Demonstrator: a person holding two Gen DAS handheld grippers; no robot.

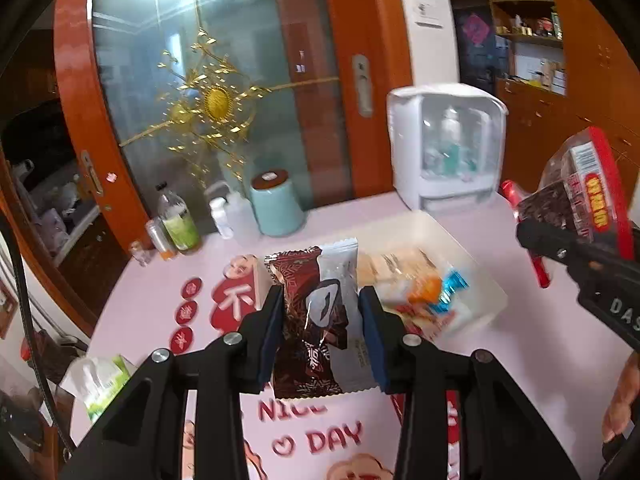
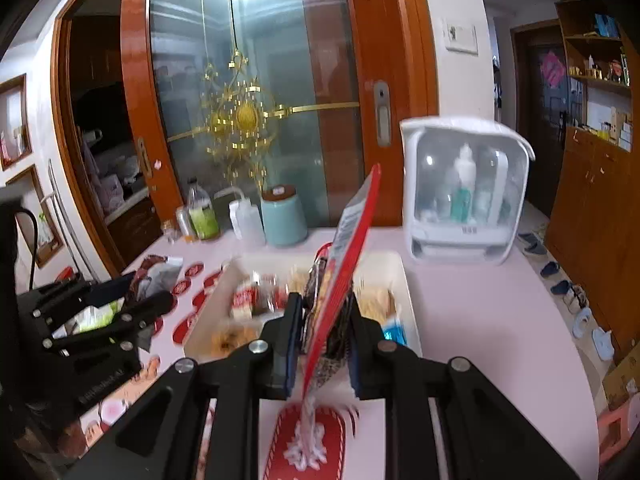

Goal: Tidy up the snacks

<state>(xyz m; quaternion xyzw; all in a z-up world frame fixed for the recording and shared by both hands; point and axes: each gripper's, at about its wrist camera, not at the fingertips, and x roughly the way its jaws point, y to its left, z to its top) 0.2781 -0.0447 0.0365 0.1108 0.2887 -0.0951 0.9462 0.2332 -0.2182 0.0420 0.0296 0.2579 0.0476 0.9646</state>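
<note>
The left gripper has its jaws closed on a brown-and-silver snack packet, pinched across its short width. The packet's long axis runs straight ahead between the jaws, its crimped far end pointing away toward the teal canister and its near end hanging back past the pads, above the pink table.

The right gripper grips a red-edged bag of dark snacks between its jaws. The bag stands edge-on, its long axis rising up and forward from the jaws, leaning slightly right, with its white crimped end trailing below them.

Ahead of both pairs of jaws, a clear bin holding assorted snacks sits on the table, with a white cosmetics case beyond it.
</note>
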